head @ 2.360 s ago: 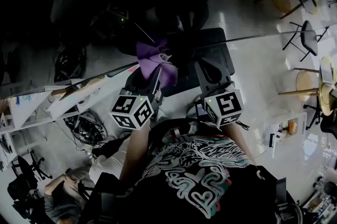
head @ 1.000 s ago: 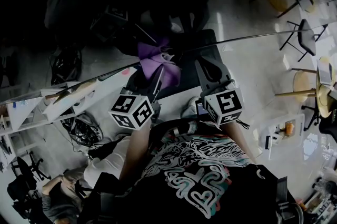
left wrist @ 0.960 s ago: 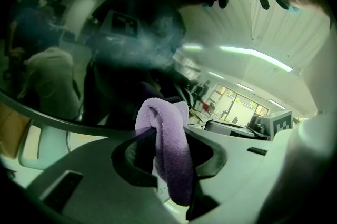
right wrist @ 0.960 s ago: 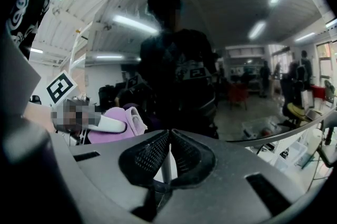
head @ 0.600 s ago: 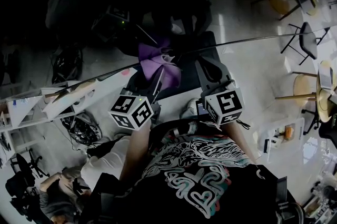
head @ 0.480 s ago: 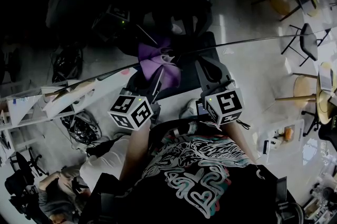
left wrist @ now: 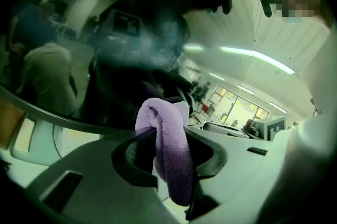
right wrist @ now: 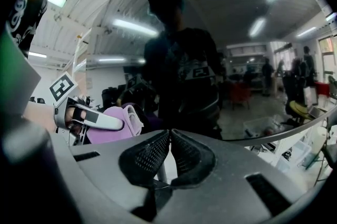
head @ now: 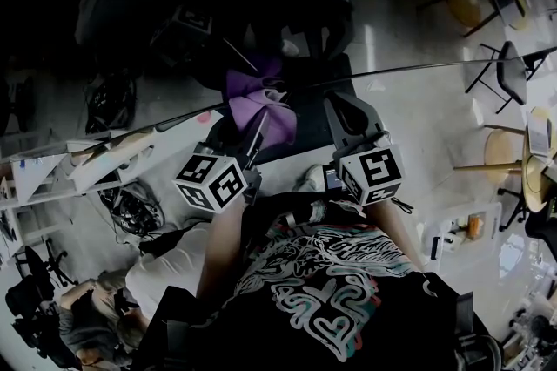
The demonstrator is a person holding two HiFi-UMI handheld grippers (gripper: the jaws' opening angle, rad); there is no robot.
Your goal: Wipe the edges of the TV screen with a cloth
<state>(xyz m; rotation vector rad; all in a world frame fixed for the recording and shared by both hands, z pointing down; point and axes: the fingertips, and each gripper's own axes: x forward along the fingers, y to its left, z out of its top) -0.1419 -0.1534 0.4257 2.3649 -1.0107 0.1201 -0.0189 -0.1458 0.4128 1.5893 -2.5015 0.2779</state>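
Observation:
The TV screen (head: pixel 261 21) is dark and glossy, and its thin edge (head: pixel 418 67) runs across the head view. My left gripper (head: pixel 252 124) is shut on a purple cloth (head: pixel 255 102), which bunches against that edge. In the left gripper view the cloth (left wrist: pixel 169 149) hangs folded between the jaws in front of the reflecting screen (left wrist: pixel 131 44). My right gripper (head: pixel 341 106) sits just right of the cloth at the same edge. Its jaws (right wrist: pixel 169 140) meet with nothing between them. From there the cloth (right wrist: pixel 113 124) shows at the left.
A white shelf unit (head: pixel 78 165) stands at the left with tangled cables (head: pixel 130 208) below it. Chairs (head: pixel 509 60) and round tables (head: pixel 513 151) fill the floor at the right. A person (head: pixel 96 308) sits low at the lower left.
My left gripper and the cloth have shifted slightly to the left along the TV edge. The right gripper has stayed in place.

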